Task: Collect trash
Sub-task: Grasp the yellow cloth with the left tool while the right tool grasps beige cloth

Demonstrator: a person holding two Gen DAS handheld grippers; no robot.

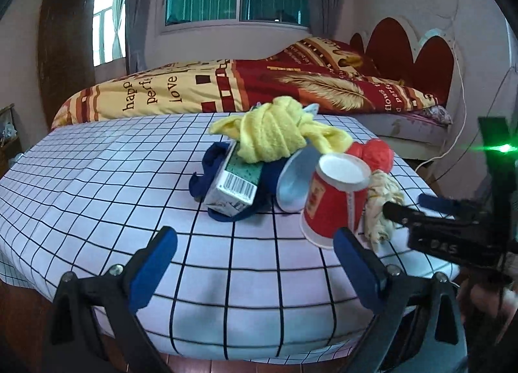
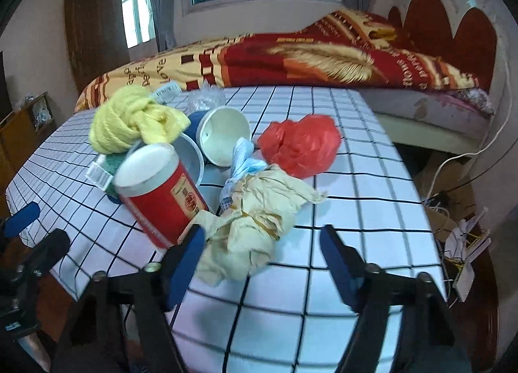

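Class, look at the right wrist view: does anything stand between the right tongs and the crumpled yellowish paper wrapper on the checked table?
Nothing visible does. The crumpled yellowish paper wrapper lies directly ahead of the open right tongs, beside the left finger; the red paper cup lies left of it.

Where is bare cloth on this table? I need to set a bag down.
Free: the checked cloth left of the carton, and the right side beyond the red bag. Crowded: the middle, around the red cup and crumpled paper.

Both wrist views close, angled down over checked table (image 1: 97, 179); shared: trash pile (image 2: 181, 159).
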